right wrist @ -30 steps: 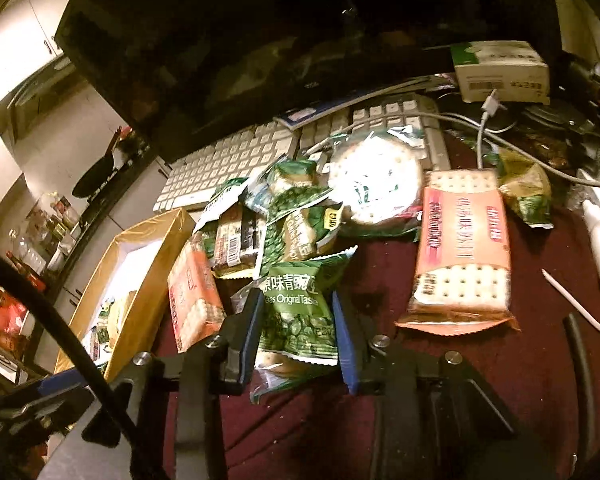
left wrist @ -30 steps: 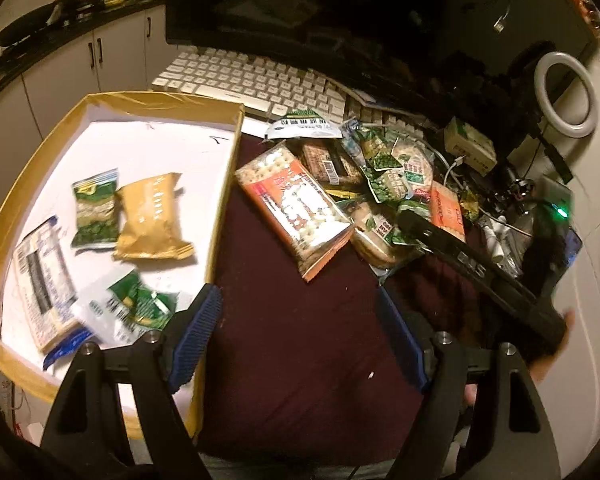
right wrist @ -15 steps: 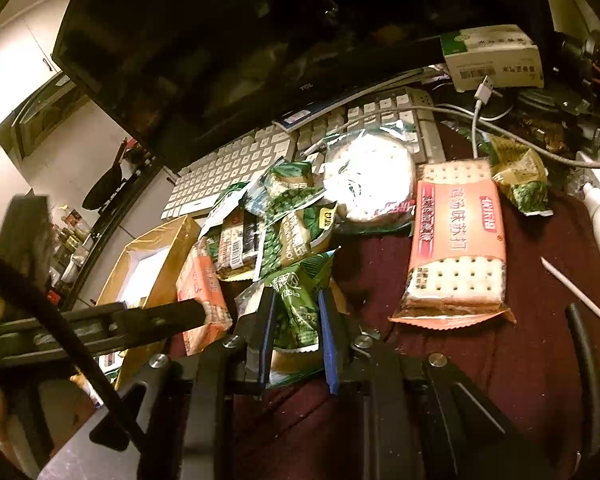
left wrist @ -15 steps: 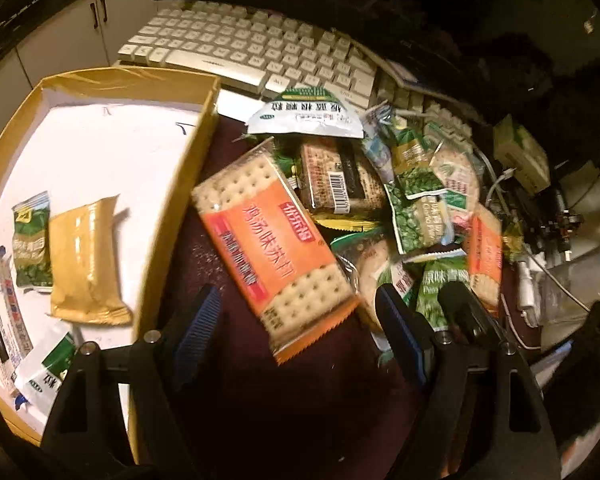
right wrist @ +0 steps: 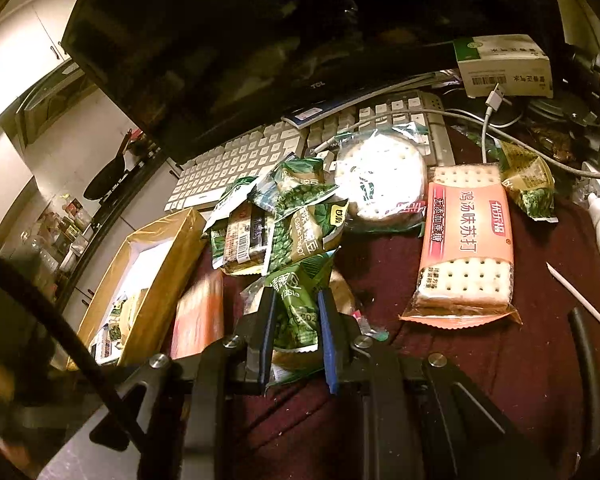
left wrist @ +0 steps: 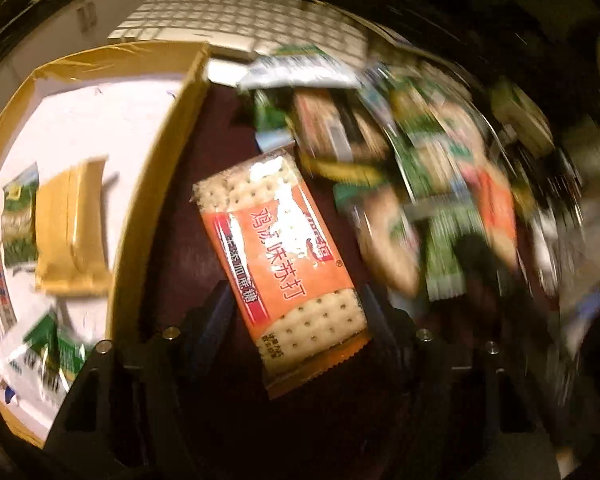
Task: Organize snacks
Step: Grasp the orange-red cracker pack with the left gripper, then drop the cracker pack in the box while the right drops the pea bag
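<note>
An orange soda-cracker packet (left wrist: 284,264) lies on the dark red cloth with its near end between the jaws of my left gripper (left wrist: 296,312). Those jaws are closing, and a gap still shows beside the left pad (left wrist: 220,308). My right gripper (right wrist: 296,300) is shut on a green pea packet (right wrist: 296,316) at the near end of the snack pile (right wrist: 284,216). The yellow cardboard box (left wrist: 152,184) stands to the left and holds a tan packet (left wrist: 72,232), a green packet (left wrist: 18,216) and others.
A second orange cracker packet (right wrist: 466,248) and a round cracker packet (right wrist: 380,172) lie right of the pile. Behind are a white keyboard (right wrist: 260,160), a dark monitor (right wrist: 260,40), a small white carton (right wrist: 504,66) and cables (right wrist: 488,120).
My left gripper has dropped from beside the box to over the orange cracker packet, and its jaws have narrowed around it. The right gripper has stayed put, pinching tighter on the green pea packet.
</note>
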`<state>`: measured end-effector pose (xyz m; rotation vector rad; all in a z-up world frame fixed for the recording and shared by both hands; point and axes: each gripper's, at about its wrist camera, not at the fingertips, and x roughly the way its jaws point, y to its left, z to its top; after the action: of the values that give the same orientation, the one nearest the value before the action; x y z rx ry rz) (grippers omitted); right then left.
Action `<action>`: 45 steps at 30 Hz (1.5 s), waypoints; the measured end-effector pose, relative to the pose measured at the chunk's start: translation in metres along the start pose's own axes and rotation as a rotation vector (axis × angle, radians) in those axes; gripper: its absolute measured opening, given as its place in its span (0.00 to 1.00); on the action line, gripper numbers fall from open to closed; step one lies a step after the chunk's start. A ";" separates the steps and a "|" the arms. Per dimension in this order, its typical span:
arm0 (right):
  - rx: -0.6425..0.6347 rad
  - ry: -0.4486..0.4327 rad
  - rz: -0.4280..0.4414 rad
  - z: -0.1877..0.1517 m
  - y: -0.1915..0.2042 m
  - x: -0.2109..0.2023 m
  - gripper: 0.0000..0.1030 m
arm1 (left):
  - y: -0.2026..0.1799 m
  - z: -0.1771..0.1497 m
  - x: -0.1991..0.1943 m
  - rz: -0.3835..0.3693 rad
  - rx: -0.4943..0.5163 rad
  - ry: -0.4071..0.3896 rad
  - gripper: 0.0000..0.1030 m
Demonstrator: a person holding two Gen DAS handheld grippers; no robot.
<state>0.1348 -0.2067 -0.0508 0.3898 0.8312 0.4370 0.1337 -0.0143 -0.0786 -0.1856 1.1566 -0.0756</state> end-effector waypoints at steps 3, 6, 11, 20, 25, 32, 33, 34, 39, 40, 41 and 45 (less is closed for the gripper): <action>-0.005 0.004 -0.002 0.000 0.001 0.002 0.19 | -0.003 -0.025 -0.007 -0.017 0.118 0.024 0.65; -0.019 0.007 -0.007 -0.001 0.004 0.004 0.19 | -0.003 -0.036 -0.012 0.010 0.161 0.015 0.66; -0.031 -0.005 -0.013 -0.002 0.004 0.002 0.19 | -0.003 -0.030 -0.007 0.061 0.132 0.002 0.70; -0.067 -0.020 -0.003 -0.002 0.009 0.001 0.18 | 0.001 -0.026 -0.014 0.010 0.099 -0.061 0.59; -0.108 -0.049 0.021 -0.003 0.017 -0.003 0.17 | 0.011 -0.035 -0.050 -0.115 0.069 -0.171 0.59; -0.149 -0.080 -0.003 -0.004 0.026 -0.004 0.16 | 0.050 -0.039 -0.108 -0.192 -0.037 -0.291 0.59; -0.153 -0.089 0.002 -0.005 0.027 -0.005 0.16 | 0.055 -0.035 -0.111 -0.193 -0.057 -0.303 0.59; -0.156 -0.096 0.006 -0.005 0.028 -0.007 0.15 | 0.064 -0.035 -0.117 -0.195 -0.077 -0.314 0.59; -0.169 -0.141 0.051 -0.004 0.042 -0.018 0.15 | 0.112 -0.037 -0.139 -0.180 -0.175 -0.378 0.59; -0.175 -0.137 0.059 -0.003 0.047 -0.018 0.15 | 0.123 -0.038 -0.143 -0.167 -0.193 -0.391 0.59; -0.180 -0.127 0.071 -0.001 0.053 -0.017 0.15 | 0.131 -0.038 -0.145 -0.158 -0.205 -0.398 0.59; -0.214 -0.067 0.134 0.007 0.089 0.000 0.15 | 0.173 -0.035 -0.145 -0.122 -0.280 -0.394 0.59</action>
<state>0.1205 -0.1329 -0.0030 0.2609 0.6880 0.6280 0.0369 0.1747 0.0062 -0.4975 0.7583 0.0159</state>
